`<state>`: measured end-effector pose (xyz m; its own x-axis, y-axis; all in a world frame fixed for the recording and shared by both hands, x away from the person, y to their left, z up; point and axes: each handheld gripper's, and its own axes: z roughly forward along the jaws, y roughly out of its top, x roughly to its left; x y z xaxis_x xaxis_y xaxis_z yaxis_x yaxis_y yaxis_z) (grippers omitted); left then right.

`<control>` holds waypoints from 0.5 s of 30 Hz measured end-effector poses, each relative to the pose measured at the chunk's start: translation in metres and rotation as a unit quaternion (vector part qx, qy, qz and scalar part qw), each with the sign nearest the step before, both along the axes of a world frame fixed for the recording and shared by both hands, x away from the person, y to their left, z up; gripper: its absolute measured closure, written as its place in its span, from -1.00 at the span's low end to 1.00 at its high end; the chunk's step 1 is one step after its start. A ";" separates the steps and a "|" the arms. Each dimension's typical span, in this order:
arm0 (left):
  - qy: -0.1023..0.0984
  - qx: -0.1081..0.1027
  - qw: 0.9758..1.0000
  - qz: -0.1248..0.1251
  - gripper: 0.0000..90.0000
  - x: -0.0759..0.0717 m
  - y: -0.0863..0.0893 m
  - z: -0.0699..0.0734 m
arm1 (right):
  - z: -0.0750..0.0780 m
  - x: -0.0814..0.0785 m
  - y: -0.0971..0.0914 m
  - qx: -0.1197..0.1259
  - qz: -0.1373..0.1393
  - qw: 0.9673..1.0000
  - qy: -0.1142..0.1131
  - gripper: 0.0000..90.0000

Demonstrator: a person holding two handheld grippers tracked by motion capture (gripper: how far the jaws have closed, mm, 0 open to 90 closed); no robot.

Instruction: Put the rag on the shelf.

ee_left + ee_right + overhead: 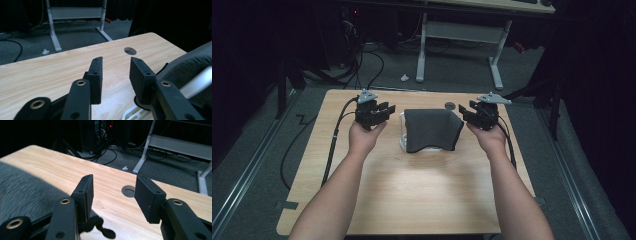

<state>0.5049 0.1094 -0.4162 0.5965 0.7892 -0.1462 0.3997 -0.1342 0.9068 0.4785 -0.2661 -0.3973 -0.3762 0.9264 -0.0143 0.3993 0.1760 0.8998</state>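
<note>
Item: dark grey cloth (432, 129), lying draped over a white rack (402, 131) on the counter (412, 190). Left gripper (384, 109) and right gripper (463, 111) are flanking its edges, fingers (96, 75) parted wide, holding nothing, likely positioned for releasing or re-gripping.

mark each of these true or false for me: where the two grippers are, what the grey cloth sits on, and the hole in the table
1. The left gripper clamps the grey cloth. False: its jaws stand apart with nothing between them.
2. The grey cloth is draped over a white rack. True.
3. The right gripper is open and beside the cloth's right edge. True.
4. The round hole in the table lies on the near side of the cloth, by the person's elbows. False: it lies beyond the cloth, near the far edge.
5. One gripper is on each side of the cloth. True.
</note>
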 end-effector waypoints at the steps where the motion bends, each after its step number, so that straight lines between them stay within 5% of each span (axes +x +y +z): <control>1: -0.001 0.001 1.000 0.001 0.38 -0.002 0.001 0.000 | 0.001 -0.002 0.000 -0.003 -0.001 1.000 -0.002 0.11; 13: -0.015 -0.022 1.000 0.012 0.26 -0.049 0.031 -0.008 | 0.000 -0.043 -0.006 -0.021 0.001 1.000 -0.012 0.03; 15: -0.018 -0.026 0.999 0.011 0.25 -0.058 0.036 -0.009 | -0.002 -0.055 -0.006 -0.022 0.003 0.999 -0.033 0.04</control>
<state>0.4464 0.1457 -0.4254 0.5845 0.7944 -0.1653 0.3688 -0.0786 0.9262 0.4240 -0.2723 -0.3997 -0.3781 0.9222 -0.0808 0.3382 0.2189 0.9153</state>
